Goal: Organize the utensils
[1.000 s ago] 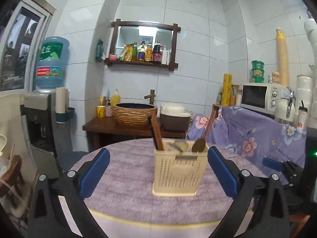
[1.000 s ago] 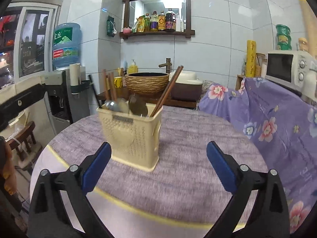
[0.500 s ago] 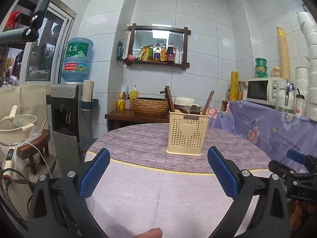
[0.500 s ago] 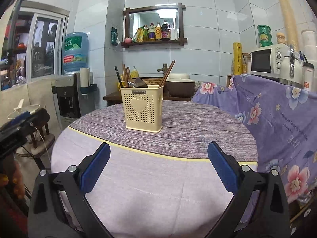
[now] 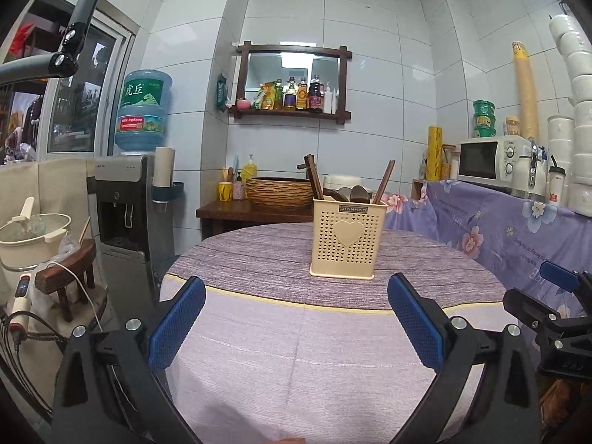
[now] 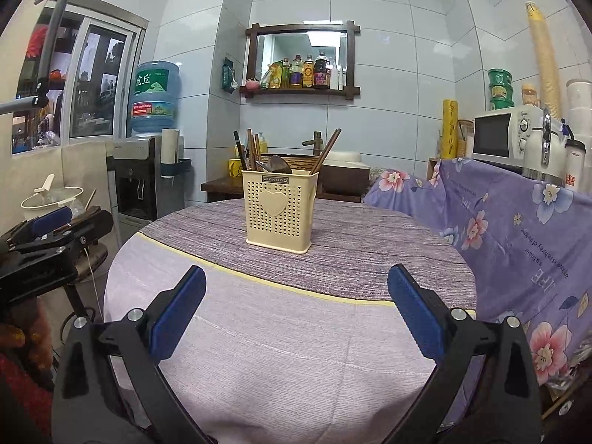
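A cream perforated utensil holder [image 5: 346,243] with a heart on its front stands upright on the round table's purple cloth [image 5: 259,259]; it also shows in the right wrist view [image 6: 280,214]. Brown chopsticks [image 5: 383,181] and dark spoons [image 5: 351,193] stick out of its top. My left gripper [image 5: 296,318] is open and empty, well back from the holder near the table's front edge. My right gripper [image 6: 296,314] is open and empty, also well back from it.
A water dispenser [image 5: 125,214] and a stool with a pot [image 5: 37,236] stand left. A wooden side table with a woven basket [image 5: 279,193] stands behind. A flowered purple cloth [image 5: 518,229] covers the right counter with a microwave [image 5: 488,161].
Both grippers have pulled back from the holder towards the table's front edge and dropped lower. The holder looks smaller and farther away. Both stay open and empty.
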Demonstrator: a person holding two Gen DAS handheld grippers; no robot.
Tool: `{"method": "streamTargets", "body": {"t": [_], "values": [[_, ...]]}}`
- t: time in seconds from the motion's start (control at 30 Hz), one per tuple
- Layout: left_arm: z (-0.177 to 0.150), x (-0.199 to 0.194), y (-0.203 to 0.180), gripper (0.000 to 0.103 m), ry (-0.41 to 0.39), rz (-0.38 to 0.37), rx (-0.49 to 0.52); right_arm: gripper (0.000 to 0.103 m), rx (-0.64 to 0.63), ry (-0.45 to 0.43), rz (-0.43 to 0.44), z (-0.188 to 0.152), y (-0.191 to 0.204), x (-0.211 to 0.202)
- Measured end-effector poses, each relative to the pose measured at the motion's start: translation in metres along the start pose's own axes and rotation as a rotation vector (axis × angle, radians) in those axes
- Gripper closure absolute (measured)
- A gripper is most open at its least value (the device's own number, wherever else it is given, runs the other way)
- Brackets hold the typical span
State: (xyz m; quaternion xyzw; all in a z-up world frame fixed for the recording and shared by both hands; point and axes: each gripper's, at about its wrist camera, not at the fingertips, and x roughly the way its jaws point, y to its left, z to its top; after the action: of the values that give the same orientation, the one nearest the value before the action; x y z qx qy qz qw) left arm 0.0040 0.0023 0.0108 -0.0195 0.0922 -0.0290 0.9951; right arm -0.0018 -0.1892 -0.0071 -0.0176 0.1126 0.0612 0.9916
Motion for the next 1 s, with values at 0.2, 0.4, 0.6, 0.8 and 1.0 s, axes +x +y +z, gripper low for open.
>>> {"method": "streamTargets", "body": {"t": [0.2,0.4,0.6,0.8,1.0], "values": [[0.0009,-0.0022,-0.0027,0.005,-0.009,-0.005,0.013,0.006,-0.006,0.002,-0.001,0.0021,0.0011,0.002],[0.0006,-0.0013,-0.0032,0.005,0.004,-0.016,0.013,0.006,-0.002,0.006,0.004,0.0022,0.0015,0.0035],[-0.0001,0.0001,-0.0045,0.005,0.016,-0.019,0.019,0.006,0.0,0.012,0.007,0.0013,0.0009,0.0047],[0.0,0.001,-0.0051,0.005,0.02,-0.02,0.025,0.006,0.004,0.015,0.01,0.0014,0.0,0.0062],[-0.0007,0.0024,-0.006,0.005,0.022,-0.019,0.031,0.006,0.004,0.017,0.01,0.0005,-0.0003,0.0073]]}}
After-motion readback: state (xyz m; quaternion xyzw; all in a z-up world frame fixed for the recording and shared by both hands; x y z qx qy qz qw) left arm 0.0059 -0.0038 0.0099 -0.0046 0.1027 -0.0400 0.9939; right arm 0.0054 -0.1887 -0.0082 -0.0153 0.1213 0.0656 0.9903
